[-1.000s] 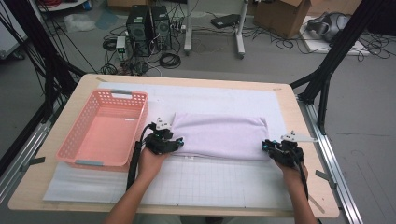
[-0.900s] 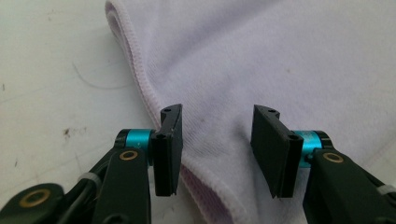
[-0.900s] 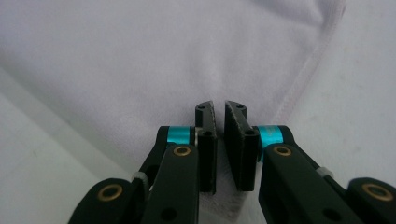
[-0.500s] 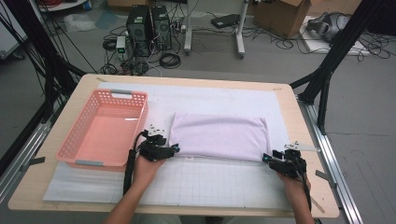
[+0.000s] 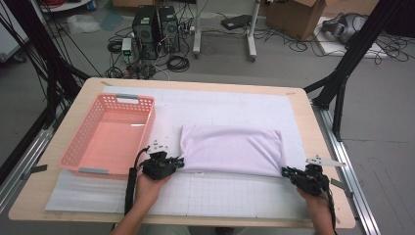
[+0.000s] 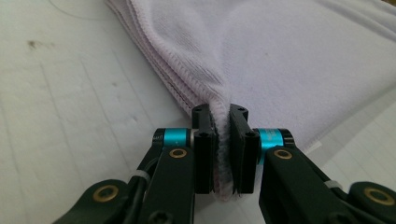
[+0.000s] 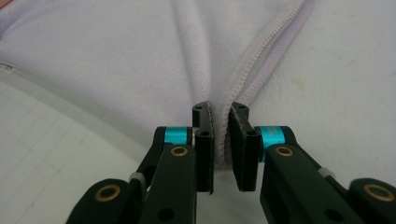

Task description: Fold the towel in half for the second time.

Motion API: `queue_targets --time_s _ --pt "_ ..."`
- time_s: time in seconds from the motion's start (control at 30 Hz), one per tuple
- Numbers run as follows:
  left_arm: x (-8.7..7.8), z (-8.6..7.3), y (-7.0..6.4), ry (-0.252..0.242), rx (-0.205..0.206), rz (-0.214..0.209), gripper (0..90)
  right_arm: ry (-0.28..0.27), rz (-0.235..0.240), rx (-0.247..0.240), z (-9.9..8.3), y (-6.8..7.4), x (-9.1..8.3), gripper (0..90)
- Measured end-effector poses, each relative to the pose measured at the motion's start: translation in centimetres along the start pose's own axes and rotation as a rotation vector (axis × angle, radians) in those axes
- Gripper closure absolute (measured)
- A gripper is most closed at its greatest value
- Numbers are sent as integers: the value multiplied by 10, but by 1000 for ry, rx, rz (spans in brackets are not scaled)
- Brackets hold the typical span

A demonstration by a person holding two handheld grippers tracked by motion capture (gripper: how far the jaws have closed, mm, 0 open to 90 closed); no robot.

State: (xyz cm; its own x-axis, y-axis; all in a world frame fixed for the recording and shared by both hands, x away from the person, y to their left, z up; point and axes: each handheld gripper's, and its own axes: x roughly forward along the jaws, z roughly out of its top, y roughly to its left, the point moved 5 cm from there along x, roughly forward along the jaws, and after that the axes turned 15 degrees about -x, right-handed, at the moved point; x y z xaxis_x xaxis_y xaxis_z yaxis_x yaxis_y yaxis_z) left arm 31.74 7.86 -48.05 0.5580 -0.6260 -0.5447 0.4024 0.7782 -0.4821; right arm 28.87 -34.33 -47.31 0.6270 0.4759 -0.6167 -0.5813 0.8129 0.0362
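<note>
A folded pale lilac cloth (image 5: 230,149) lies flat on the white gridded mat (image 5: 220,196) in the middle of the table. My left gripper (image 5: 180,163) is at its near left corner, shut on the stitched hem. In the left gripper view the cloth (image 6: 280,60) bunches up between the left gripper's (image 6: 222,116) two black jaws. My right gripper (image 5: 286,171) is at the near right corner. In the right gripper view a fold of the cloth (image 7: 116,60) is pinched in the right gripper (image 7: 220,114), with a seam running off to the upper right.
A pink plastic basket (image 5: 134,100), empty, stands on the left part of the table, close to my left hand. The table's right edge (image 5: 323,147) lies just beyond my right gripper. Black frame legs, cables and computer boxes are on the floor behind.
Both grippers have moved toward the person's side of the table, and the cloth's near edge has come along with them. The basket has not moved.
</note>
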Motion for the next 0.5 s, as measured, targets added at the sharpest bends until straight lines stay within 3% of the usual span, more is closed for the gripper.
queue_targets --time_s 0.23,0.3,0.37,0.5 --pt "-15 -17 -16 13 79 -6 803 16 3 -15 -14 11 -18 811" --pt "-19 -18 -20 -1 103 -2 761 24 -2 -32 -16 13 -22 793" --pt "-21 -11 -23 -43 159 20 612 22 -29 -53 -13 14 -25 666" --pt "-18 17 -28 -105 164 -12 518 -40 -93 -100 2 10 -28 583"
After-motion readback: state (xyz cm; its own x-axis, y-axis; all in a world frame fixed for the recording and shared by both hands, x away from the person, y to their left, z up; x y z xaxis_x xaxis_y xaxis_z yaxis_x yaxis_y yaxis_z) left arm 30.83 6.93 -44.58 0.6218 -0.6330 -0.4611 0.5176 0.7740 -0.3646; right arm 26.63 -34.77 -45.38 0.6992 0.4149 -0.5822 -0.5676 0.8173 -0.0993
